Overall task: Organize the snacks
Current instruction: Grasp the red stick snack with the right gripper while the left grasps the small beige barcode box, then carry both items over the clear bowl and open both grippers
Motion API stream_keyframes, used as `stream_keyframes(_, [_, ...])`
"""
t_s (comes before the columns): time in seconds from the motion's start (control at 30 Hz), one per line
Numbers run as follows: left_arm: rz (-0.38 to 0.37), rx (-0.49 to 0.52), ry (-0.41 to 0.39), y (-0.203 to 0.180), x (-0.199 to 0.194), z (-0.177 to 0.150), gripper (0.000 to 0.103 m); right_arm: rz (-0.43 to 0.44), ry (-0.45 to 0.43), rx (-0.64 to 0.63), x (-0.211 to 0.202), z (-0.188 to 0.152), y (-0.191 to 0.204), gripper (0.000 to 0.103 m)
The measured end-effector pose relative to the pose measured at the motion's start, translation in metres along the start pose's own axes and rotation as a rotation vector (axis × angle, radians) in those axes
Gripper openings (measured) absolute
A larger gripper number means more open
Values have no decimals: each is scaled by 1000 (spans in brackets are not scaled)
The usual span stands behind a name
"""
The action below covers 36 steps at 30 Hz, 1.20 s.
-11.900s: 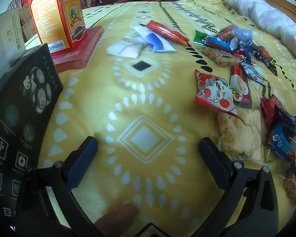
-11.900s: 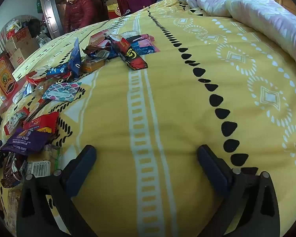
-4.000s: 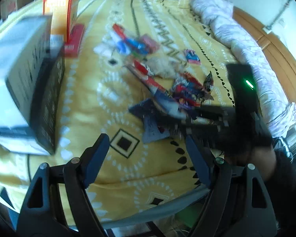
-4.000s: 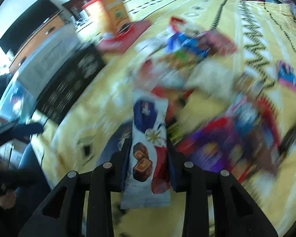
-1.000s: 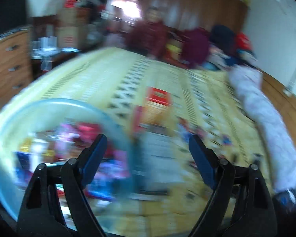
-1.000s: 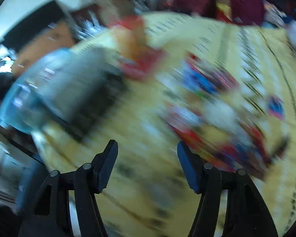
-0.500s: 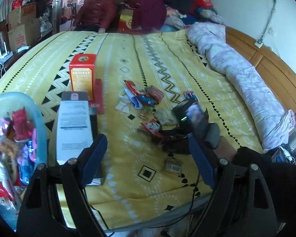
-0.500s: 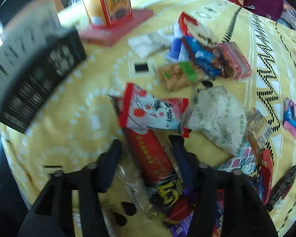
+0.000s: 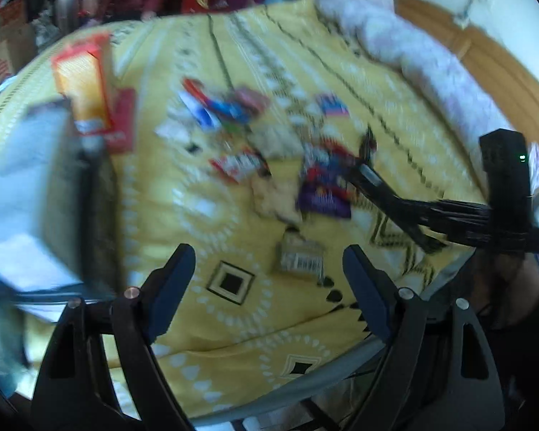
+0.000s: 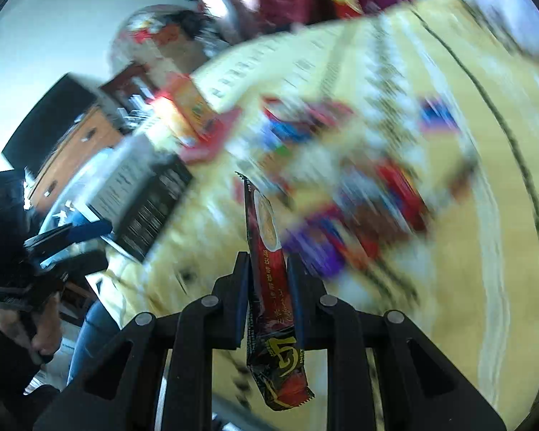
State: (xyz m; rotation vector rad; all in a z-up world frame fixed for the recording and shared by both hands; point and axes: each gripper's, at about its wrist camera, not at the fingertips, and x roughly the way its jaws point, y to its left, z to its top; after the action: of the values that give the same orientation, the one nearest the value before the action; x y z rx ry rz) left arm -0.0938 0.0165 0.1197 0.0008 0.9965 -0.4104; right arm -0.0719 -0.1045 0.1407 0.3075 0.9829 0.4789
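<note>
Red-and-black sachet (image 10: 269, 273) pinched lengthwise by right gripper (image 10: 267, 280), just closed on it | left gripper (image 9: 266, 276) gaping, empty, barcode packet (image 9: 300, 256) dead ahead.

Bedroom in a lived-in home. Evidence: large bed with yellow patterned bedspread (image 9: 233, 327), rolled pale floral quilt (image 9: 424, 57) along the wooden headboard (image 9: 499, 68), wooden dresser (image 10: 79, 151) with a dark flat screen (image 10: 50, 115) on top beside the bed. Cardboard boxes (image 9: 3, 50) stacked in the far corner. Snack packets (image 9: 266, 154) strewn over the bedspread.
</note>
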Motion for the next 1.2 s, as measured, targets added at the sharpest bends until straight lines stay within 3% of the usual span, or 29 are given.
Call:
stream_keyframes(0.17, [-2, 72, 54, -10, 52, -16, 85, -17, 82, 169, 8, -49, -53, 25])
stream_keyframes(0.2, [-2, 64, 49, -11, 57, -16, 85, -16, 83, 177, 9, -51, -58, 32])
stream_keyframes(0.37, [-16, 100, 30, -28, 74, -14, 85, -26, 92, 131, 14, -48, -55, 47])
stream_keyframes(0.53, [62, 161, 68, -34, 104, -20, 85, -67, 122, 75, 28, -52, -47, 48])
stream_keyframes(0.6, [80, 160, 55, -35, 104, -22, 79, -75, 124, 61, 28, -52, -43, 50])
stream_keyframes(0.67, [66, 157, 53, -36, 99, -21, 50, -78, 128, 61, 25, -53, -40, 50])
stream_keyframes(0.77, [70, 141, 46, -36, 94, -17, 44, -92, 123, 35, 23, -59, -37, 24])
stream_keyframes(0.8, [71, 135, 39, -35, 91, -15, 44, -92, 112, 31, 22, -61, -37, 22])
stream_keyframes(0.97, [53, 80, -29, -25, 63, -4, 43, -67, 17, 46, 4, -57, -30, 17])
stream_keyframes(1.2, [68, -13, -204, 5, -18, 26, 43, -40, -77, -3, -26, -17, -2, 17])
